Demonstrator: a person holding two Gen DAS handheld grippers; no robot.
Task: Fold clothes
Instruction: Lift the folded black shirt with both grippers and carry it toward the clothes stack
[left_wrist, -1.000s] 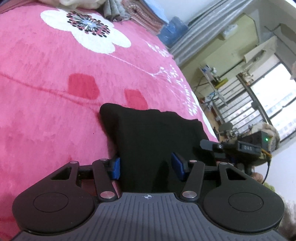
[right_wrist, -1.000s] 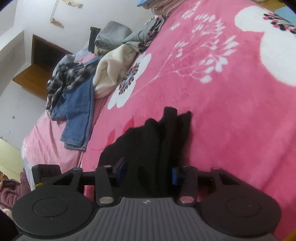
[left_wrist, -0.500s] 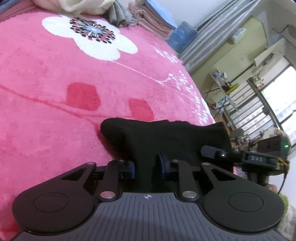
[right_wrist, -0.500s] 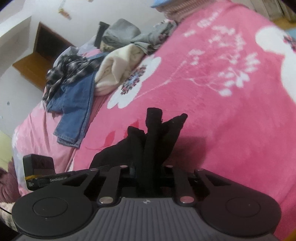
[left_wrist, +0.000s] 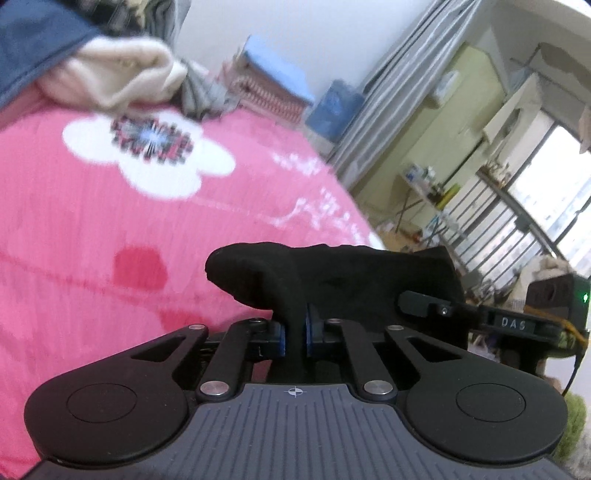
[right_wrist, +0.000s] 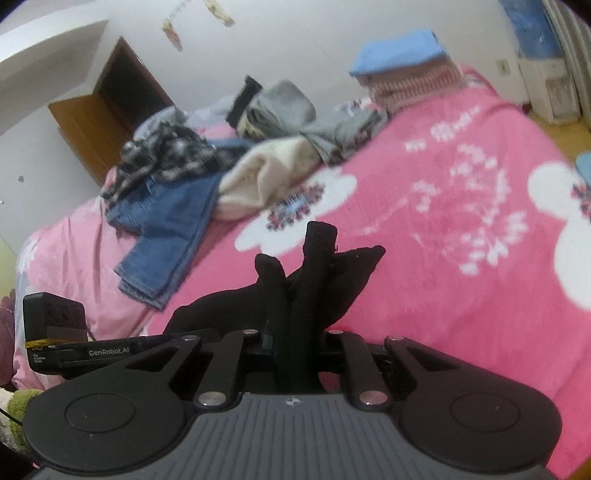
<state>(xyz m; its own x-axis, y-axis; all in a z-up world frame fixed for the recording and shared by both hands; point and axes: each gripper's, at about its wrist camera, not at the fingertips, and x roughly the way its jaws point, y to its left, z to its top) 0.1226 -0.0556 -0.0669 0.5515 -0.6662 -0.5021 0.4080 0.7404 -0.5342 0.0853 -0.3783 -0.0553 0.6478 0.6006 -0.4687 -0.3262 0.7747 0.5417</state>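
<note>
Left gripper (left_wrist: 295, 338) and right gripper (right_wrist: 297, 345), each clamped tight on the black garment (left_wrist: 332, 273), should travel level, keeping the cloth between them taut above the pink blanket (left_wrist: 74, 229).

A bed (right_wrist: 443, 258) covered in a pink blanket (left_wrist: 74, 240) with white flowers. At its far end lie blue jeans (right_wrist: 166, 229), a checked shirt (right_wrist: 166, 151), a cream garment (right_wrist: 266, 173) and grey clothes (right_wrist: 295, 114). A folded stack topped in blue (right_wrist: 402, 59) sits near the wall.
</note>
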